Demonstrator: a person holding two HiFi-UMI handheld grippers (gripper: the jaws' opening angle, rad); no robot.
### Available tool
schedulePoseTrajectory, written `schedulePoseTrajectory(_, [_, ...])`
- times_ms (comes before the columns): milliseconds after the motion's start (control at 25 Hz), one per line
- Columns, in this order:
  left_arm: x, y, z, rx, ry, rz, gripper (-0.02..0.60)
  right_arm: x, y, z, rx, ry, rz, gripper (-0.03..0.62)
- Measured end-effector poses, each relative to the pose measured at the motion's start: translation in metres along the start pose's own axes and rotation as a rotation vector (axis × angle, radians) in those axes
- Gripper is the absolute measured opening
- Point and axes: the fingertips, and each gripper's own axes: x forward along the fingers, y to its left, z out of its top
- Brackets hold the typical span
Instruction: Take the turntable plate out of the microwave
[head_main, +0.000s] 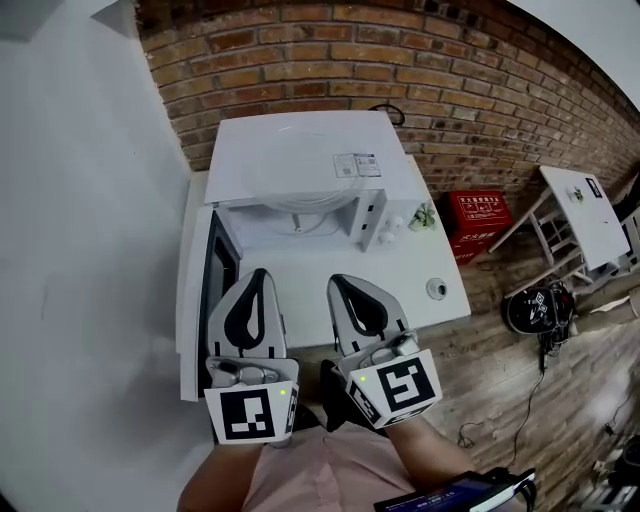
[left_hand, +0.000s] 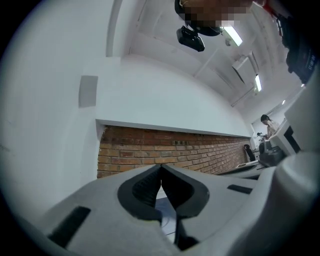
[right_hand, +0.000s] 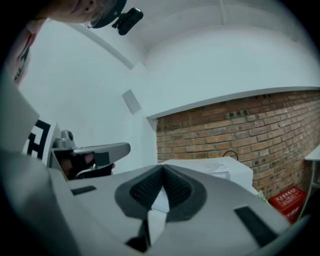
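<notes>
The white microwave stands on a white table against the brick wall, its door swung open to the left. Inside the cavity the clear glass turntable plate lies flat, only its front part showing. My left gripper and right gripper are side by side over the table's front edge, short of the microwave's opening and touching nothing. Both are shut with nothing between the jaws, as the left gripper view and the right gripper view show. The microwave also appears in the right gripper view.
A small round object lies on the table at the right, and a small green thing sits beside the microwave. A red box, a white side table and a black device with cables are on the wooden floor to the right.
</notes>
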Motion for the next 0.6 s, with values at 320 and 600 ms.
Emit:
schedulePoseTrajectory(320, [0.001, 0.002, 0.007, 0.012, -0.015, -0.009, 0.008, -0.004, 0.006, 0.009, -0.036, -0.011, 0.006, 0.003])
schedulePoseTrajectory(600, [0.000, -0.002, 0.008, 0.021, -0.011, -0.010, 0.008, -0.004, 0.006, 0.012, -0.030, -0.015, 0.012, 0.003])
